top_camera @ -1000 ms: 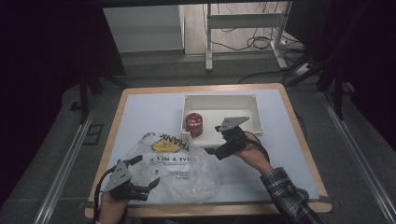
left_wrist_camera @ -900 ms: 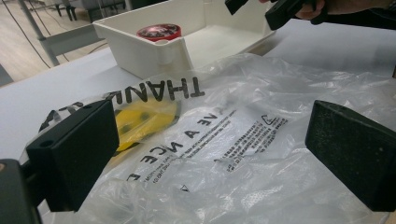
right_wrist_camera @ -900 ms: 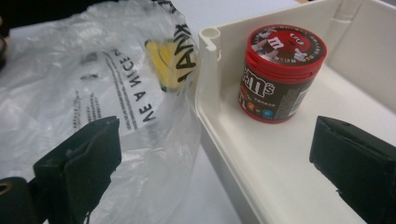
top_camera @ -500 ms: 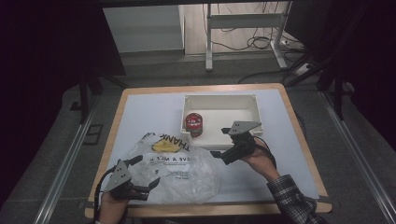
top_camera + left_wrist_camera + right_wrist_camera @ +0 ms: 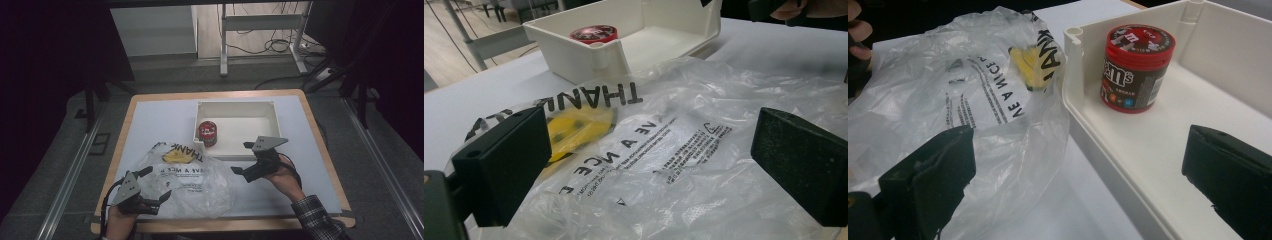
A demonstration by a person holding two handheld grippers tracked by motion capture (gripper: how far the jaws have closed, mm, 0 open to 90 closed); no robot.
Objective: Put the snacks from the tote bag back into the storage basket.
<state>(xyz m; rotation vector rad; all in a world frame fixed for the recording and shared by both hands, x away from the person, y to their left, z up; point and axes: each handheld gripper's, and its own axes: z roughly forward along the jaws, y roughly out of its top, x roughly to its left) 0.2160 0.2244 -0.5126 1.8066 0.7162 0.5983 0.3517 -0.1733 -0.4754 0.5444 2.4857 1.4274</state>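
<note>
Seen from the high view, the right gripper (image 5: 248,158) is held with jaws wide and empty just in front of the white bin (image 5: 272,111), where the red candy can (image 5: 206,133) stands upright in the left near corner. The clear plastic bag (image 5: 185,180), a yellow item (image 5: 175,156) inside it, lies crumpled on the pale table (image 5: 155,117); the left gripper (image 5: 155,185) rests at its near edge.

In the left gripper view, the jaws are spread wide over the bag's film, nothing pinched between them.

In the right gripper view, its jaws have just been opening, with nothing between them; the bin's near wall runs between them, the bag beside it.

Slack film could be snagged and the bag dragged if a jaw closes carelessly, and the can could be tipped by a knock against the bin.

Beyond the table, a dim room with floor cables (image 5: 280,45) is visible.
</note>
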